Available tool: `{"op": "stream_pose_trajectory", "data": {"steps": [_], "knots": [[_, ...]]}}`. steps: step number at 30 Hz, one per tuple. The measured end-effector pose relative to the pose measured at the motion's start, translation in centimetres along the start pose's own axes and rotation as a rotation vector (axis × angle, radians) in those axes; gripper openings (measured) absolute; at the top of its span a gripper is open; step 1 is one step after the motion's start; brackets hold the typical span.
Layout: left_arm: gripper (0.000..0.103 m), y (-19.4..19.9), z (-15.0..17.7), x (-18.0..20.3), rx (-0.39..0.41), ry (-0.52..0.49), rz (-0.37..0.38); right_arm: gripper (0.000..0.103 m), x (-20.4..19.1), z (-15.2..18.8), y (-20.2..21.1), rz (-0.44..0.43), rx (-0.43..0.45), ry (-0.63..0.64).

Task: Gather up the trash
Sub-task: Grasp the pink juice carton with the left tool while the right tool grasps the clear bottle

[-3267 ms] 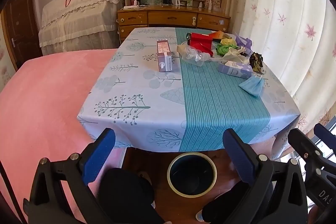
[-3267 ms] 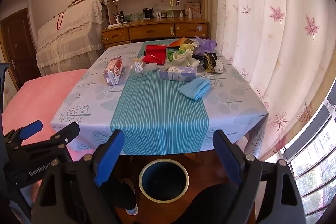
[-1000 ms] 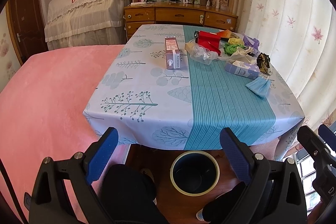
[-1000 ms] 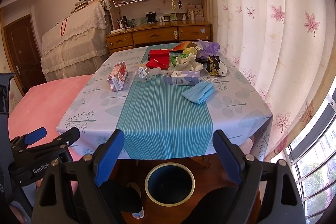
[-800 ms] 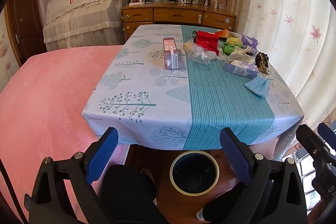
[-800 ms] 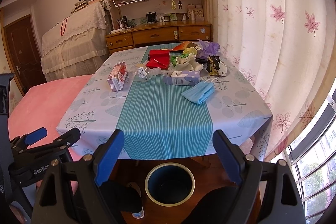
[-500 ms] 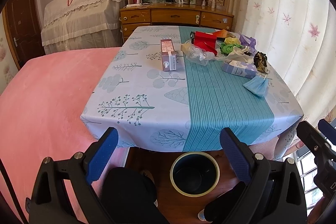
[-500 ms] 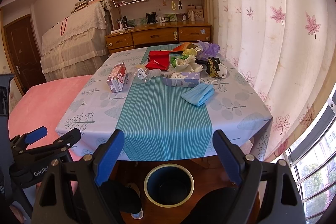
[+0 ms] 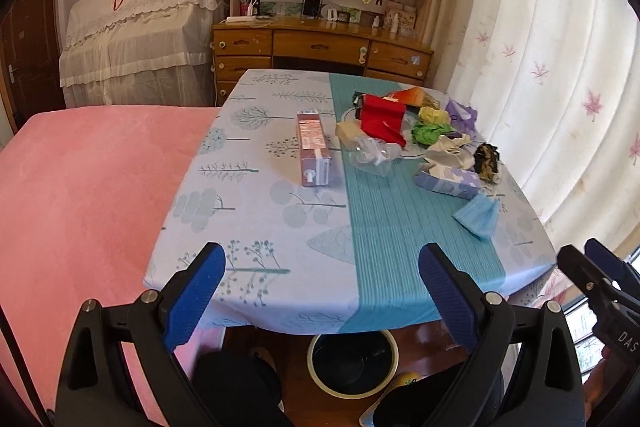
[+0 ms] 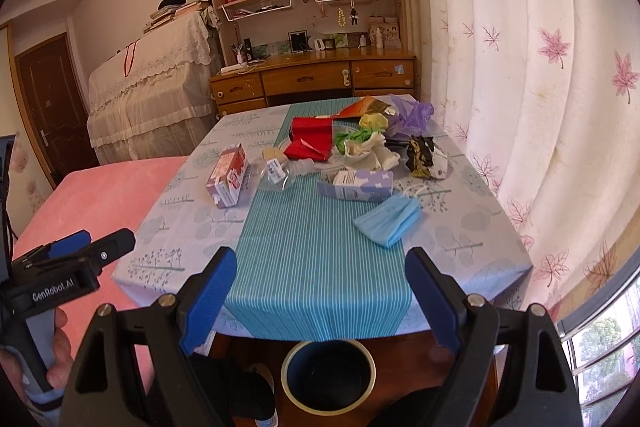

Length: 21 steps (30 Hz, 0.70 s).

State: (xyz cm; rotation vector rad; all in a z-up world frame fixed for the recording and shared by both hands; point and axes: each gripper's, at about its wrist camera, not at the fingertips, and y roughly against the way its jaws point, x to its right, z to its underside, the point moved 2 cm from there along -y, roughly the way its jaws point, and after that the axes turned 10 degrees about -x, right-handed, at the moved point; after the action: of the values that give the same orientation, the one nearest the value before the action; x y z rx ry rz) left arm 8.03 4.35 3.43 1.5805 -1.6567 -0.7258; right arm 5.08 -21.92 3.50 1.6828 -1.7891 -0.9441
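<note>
— Both hand-held grippers have drifted nearer the table?
— Yes. Left hand-held gripper and right hand-held gripper gape wide, empty; trash lies far across it, bin below.

The tablecloth looks like smooth printed cloth, with a striped teal band down its middle. At its 12 o'clock lie crumpled paper scraps, a clear crinkled plastic bottle, two glossy cartons and a soft pleated mask. The bin at 6 o'clock has a smooth plastic rim. The desk is varnished wood.
</note>
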Motion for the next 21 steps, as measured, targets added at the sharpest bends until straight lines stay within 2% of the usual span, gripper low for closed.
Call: {"op": "stream_pose_trajectory", "data": {"steps": [4,8,12,13,16,21], "knots": [[0.096,-1.6,-3.0,-1.2,-0.066,0.018,0.045,0.087,1.0,-2.2,-1.3,-0.017,-0.007,0.000],[0.096,-4.0,-6.2,-2.1,-0.075,0.031,0.013,0.087,1.4,-4.1,-3.4,-0.047,-0.035,-0.005],[0.096,-8.2,-10.0,-2.8,-0.155,0.047,0.062,0.086,1.0,-6.2,-6.1,-0.091,-0.081,0.015],[0.096,-9.5,-10.9,-3.0,-0.177,0.051,0.072,0.083,0.6,-6.7,-7.0,-0.092,-0.091,0.034],[0.096,-13.2,-13.3,-3.4,-0.229,0.073,0.051,0.075,-0.3,-7.7,-9.3,-0.099,-0.116,0.079],[0.096,-18.8,-15.9,-3.2,-0.321,0.063,0.030,0.074,-2.9,-8.8,-14.4,-0.110,-0.165,0.188]]}}
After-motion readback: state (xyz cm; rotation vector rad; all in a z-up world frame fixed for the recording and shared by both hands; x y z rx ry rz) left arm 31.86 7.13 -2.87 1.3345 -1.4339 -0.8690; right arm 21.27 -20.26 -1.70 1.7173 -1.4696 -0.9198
